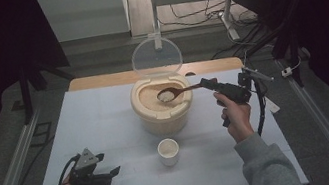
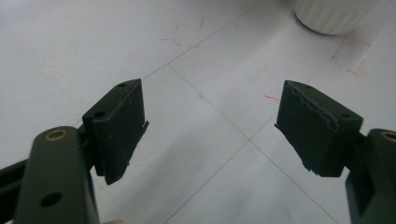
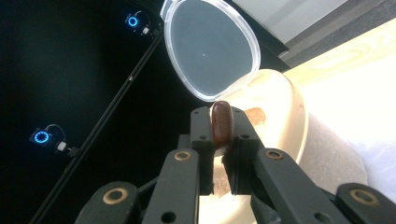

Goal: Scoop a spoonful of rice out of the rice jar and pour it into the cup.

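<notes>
Spoon of rice held over the open container

Nearest, the left hand-held gripper (image 1: 96,173) is rested low on the white surface (image 1: 107,127), its jaws spread wide with nothing between them. A small white cup (image 1: 168,151) is seen just ahead at centre. Beyond it, the wooden spoon (image 1: 180,91) is clamped by its handle in the right hand-held gripper (image 3: 223,135), its bowl loaded with rice above the cream container (image 1: 162,108). Farthest, the clear lid (image 1: 156,56) is stood upright.
</notes>
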Demonstrator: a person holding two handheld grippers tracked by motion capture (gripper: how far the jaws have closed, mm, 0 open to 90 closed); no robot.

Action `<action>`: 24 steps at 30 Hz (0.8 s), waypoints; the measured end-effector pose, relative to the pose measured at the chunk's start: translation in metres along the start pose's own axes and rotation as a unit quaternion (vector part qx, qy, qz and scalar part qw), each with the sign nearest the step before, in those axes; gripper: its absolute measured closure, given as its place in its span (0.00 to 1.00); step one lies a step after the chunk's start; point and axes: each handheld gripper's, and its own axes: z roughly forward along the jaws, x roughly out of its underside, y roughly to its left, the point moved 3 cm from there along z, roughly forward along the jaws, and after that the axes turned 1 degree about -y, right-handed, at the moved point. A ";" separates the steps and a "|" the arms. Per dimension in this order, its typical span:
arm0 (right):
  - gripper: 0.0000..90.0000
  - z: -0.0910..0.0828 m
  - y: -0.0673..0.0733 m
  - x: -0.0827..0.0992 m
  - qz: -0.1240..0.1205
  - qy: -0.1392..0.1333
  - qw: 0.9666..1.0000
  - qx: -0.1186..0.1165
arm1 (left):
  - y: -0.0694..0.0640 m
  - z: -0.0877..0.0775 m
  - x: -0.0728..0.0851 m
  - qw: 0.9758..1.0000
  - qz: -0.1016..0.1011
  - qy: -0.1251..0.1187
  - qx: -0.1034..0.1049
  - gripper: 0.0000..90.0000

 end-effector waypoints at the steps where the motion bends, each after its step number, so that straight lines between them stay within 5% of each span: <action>1: 0.92 -0.001 0.000 0.000 0.000 0.001 1.000 -0.001 | 0.000 0.000 0.000 1.000 0.000 0.000 0.000 0.26; 24: 0.92 -0.017 0.004 0.012 0.012 0.022 0.999 -0.025 | -0.001 0.001 0.000 1.000 0.003 0.003 0.003 0.26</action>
